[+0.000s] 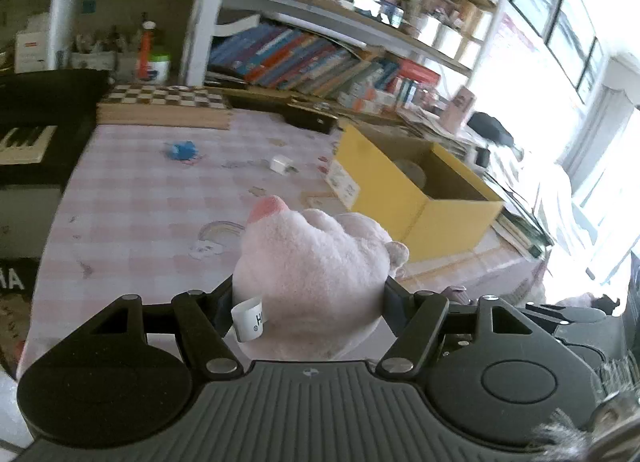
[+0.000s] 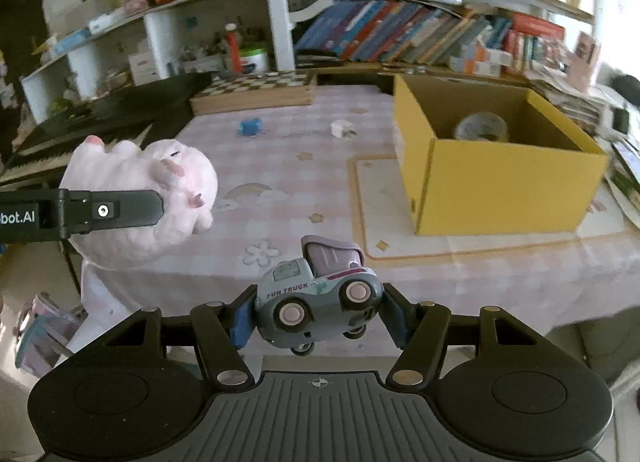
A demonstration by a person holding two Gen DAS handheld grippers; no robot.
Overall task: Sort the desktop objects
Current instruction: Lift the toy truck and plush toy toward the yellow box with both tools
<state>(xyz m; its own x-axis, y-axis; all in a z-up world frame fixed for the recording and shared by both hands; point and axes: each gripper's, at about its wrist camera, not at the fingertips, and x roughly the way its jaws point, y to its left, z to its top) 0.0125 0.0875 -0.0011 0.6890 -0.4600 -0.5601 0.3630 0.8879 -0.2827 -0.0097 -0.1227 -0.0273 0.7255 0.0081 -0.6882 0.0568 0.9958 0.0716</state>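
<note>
Left wrist view: our left tongs grip a pink plush above the surface; yellow box at two o'clock.

Right wrist view: our right tongs clamp a truck; box at one o'clock.

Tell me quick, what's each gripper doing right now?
Left gripper: closed on the pink plush pig.
Right gripper: closed on the grey toy truck.

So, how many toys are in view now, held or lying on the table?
3: a pink plush pig in the left gripper, a toy truck in the right gripper, a small blue toy on the table. The yellow box may hide more.
</note>
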